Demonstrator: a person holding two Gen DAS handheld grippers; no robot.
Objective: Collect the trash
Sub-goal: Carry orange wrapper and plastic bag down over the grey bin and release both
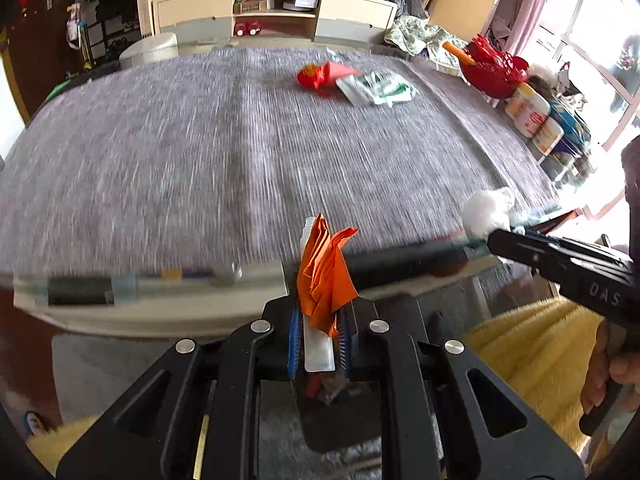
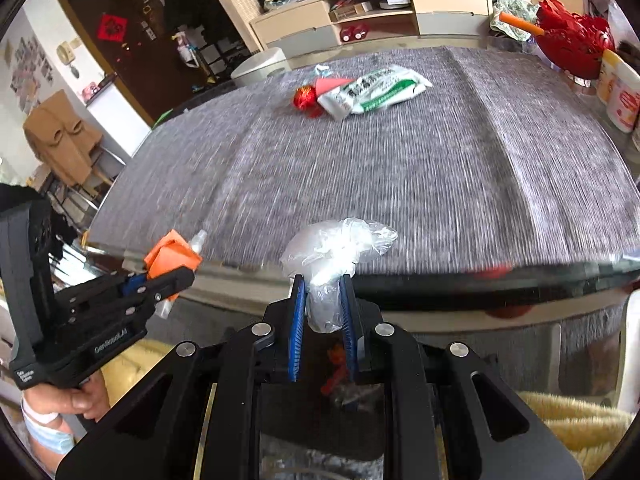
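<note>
My left gripper [image 1: 320, 312] is shut on an orange wrapper [image 1: 326, 276] and a clear plastic strip [image 1: 316, 344], held just off the table's near edge; it also shows in the right wrist view [image 2: 168, 276]. My right gripper [image 2: 323, 300] is shut on a crumpled clear plastic bag [image 2: 336, 248]; it also shows in the left wrist view, where the bag looks white [image 1: 488, 210]. On the grey table [image 1: 200, 152] far side lie a red wrapper [image 1: 320, 76] and a green-white packet [image 1: 378, 87], seen too in the right wrist view [image 2: 306, 98] [image 2: 374, 90].
A red basket [image 1: 494, 68] and white tubs [image 1: 528, 110] stand at the table's right edge. A cabinet [image 1: 276, 12] is behind. A yellow fluffy cushion [image 1: 532, 344] is below the near edge. A black bin [image 1: 336, 408] with trash sits below my grippers.
</note>
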